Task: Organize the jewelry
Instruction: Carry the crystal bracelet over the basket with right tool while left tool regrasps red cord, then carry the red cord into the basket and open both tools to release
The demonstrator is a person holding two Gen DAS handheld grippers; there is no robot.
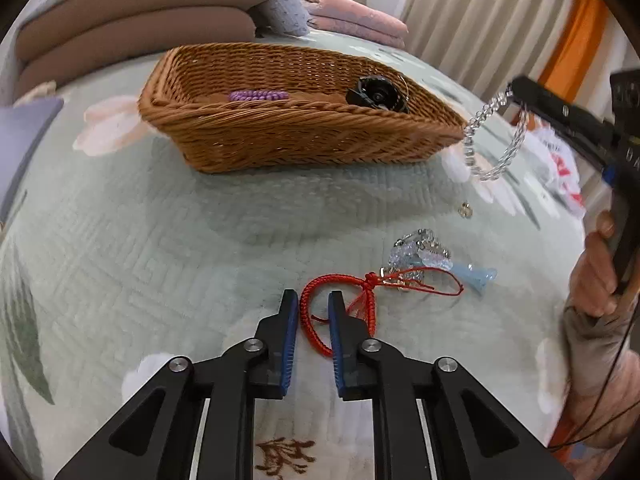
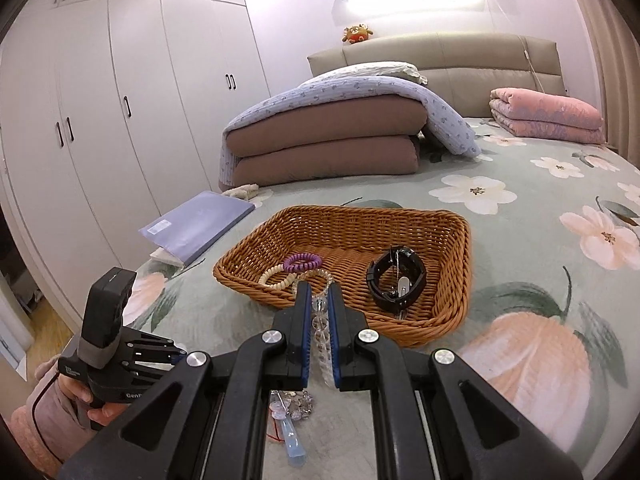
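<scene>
Tongs split the work: one carries, one reaches

Left tongs stand slightly parted, straddling one side of the red cord on the bed, nothing pinched yet, likely lining up a grab. Right tongs are clamped on the bead bracelet, which dangles clear of the bed just short of the basket, probably so it drops in cleanly. Crystal pieces lie just beyond the cord.

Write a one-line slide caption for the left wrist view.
Left gripper open astride a red braided cord bracelet on the floral bedspread; right gripper carries a clear bead bracelet toward the woven wicker basket.
</scene>
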